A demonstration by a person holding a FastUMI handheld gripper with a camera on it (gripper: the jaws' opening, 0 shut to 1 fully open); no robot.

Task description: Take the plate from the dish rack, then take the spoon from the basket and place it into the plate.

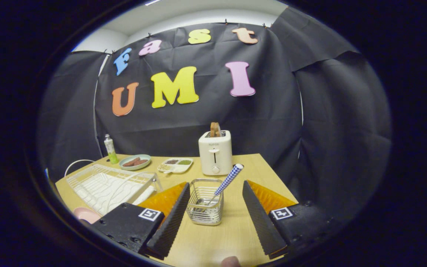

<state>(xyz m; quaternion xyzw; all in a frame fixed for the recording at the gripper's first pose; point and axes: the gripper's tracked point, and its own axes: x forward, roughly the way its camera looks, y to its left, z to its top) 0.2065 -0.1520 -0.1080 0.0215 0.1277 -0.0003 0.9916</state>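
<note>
Two fingers (pixel 169 218) of claw (pixel 215 218) spread wide, empty, flanking wire basket (pixel 205 206); spoon (pixel 228 180) propped upright inside, handle clear for pinching.

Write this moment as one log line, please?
phase: reaching for spoon | gripper: jaws open, wire basket between them | spoon: standing in basket | pink plate: on table beside dish rack

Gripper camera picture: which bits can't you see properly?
- Spoon: its bowl is down inside the wire basket, hidden by the wires.
- Pink plate: mostly covered by the gripper body beside the dish rack; fingers are open, basket between them.
- Divided tray: contents too small to identify.
- Toaster: label too small.
</note>
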